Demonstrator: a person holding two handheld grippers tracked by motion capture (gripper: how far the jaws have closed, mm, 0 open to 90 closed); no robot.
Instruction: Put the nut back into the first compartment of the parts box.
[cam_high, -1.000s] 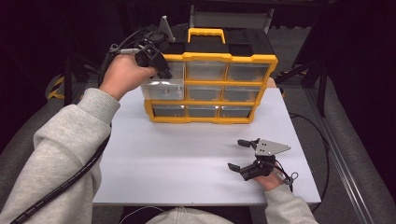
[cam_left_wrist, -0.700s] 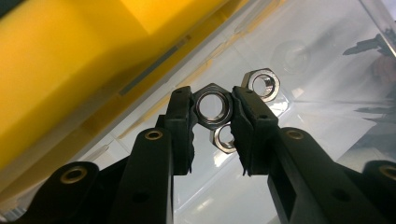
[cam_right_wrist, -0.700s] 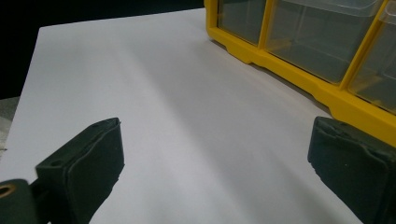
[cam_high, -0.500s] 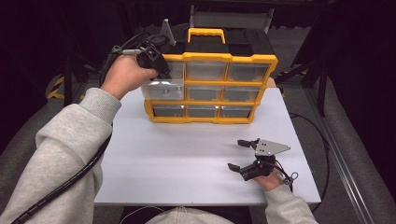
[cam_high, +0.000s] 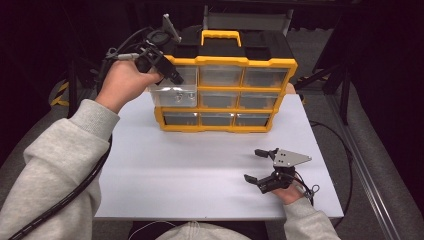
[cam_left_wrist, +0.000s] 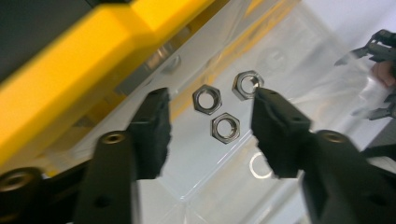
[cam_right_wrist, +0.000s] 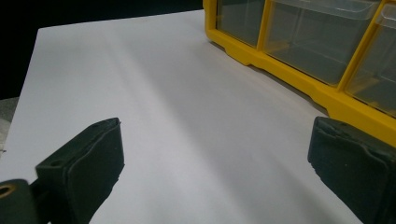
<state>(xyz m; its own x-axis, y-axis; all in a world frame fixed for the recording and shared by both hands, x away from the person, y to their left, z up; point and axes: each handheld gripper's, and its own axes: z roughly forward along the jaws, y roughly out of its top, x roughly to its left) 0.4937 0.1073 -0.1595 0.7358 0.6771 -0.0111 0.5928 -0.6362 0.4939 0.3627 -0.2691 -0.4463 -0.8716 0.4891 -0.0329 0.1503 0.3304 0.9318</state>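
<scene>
The person's left arm, in a grey sleeve (cam_high: 55, 165), is reaching forward across the left edge of the white table (cam_high: 200, 170), the hand (cam_high: 122, 85) raised at the upper left corner of the yellow organiser (cam_high: 225, 90). That hand is angling the left gripper (cam_high: 170, 75) down and to the right, its black jaws pointing into the clear drawer (cam_high: 175, 95) that is standing pulled out from the left column's middle row, proud of its neighbours.

From the left gripper view, the jaws are standing apart with a clear gap and nothing between them. Three hex nuts (cam_left_wrist: 224, 109) are lying flat on the drawer's transparent floor just beyond the tips, clustered close together: one (cam_left_wrist: 207, 99) toward the left jaw, one (cam_left_wrist: 247, 85) right by the tip of the right jaw, one (cam_left_wrist: 225, 127) nearest, sitting in the gap. Each is lying on a face with its bore pointing up at the camera, so no long axis is showing. Whether the right tip is touching its nut, I cannot tell.

Down at the near right of the table, the right hand (cam_high: 292, 192) is resting low, holding the right gripper (cam_high: 256, 165) level and pointing left across the bare surface. Its jaws are spread wide, empty, well apart from the organiser, whose lower drawers are showing ahead of it in the right gripper view.
</scene>
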